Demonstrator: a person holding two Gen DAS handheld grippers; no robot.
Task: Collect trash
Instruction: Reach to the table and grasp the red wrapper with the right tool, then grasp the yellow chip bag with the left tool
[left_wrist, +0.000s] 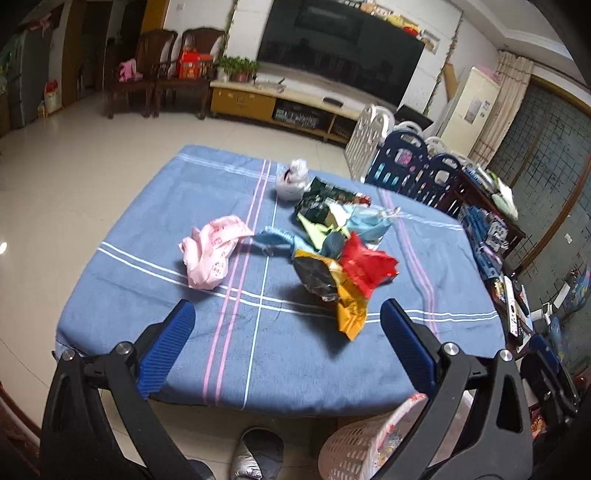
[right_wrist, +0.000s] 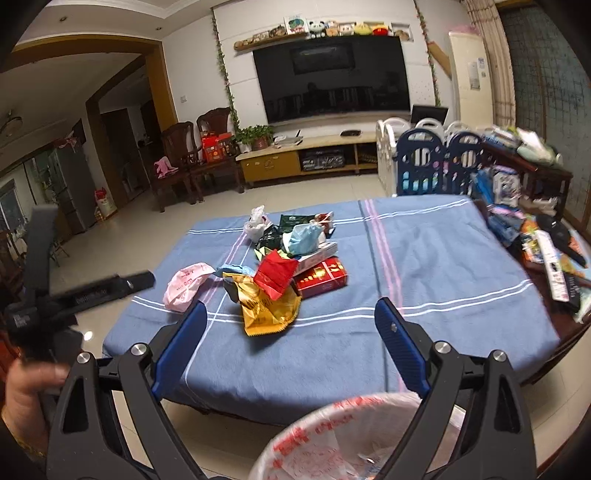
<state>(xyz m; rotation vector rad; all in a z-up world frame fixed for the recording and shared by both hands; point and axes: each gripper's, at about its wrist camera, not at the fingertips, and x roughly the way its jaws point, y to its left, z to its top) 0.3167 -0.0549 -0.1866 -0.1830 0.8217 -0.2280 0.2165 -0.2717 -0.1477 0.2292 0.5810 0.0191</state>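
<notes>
Jaws on both my left gripper (left_wrist: 288, 325) and right gripper (right_wrist: 291, 325) gape wide, empty, short of the tabletop's (right_wrist: 443, 258) near edge. Below waits my lined bin (right_wrist: 332, 435). Crinkly foil wrappers (right_wrist: 269, 306), a glossy red box (right_wrist: 321, 277), soft masks (right_wrist: 304, 236) heap mid-cloth.

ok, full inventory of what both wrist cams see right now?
tablecloth: 1, blue with stripes, over table
pink bag: 1, crumpled, left of pile
yellow wrapper: 1, nearest edge of pile
red wrapper: 1, on pile
red box: 1, right of pile
blue mask: 1, on pile
white bag: 1, far end
bin: 1, white-lined, on the floor by the near table edge
TV: 1, black, wall
left gripper: fingers open, empty
right gripper: fingers open, empty
</notes>
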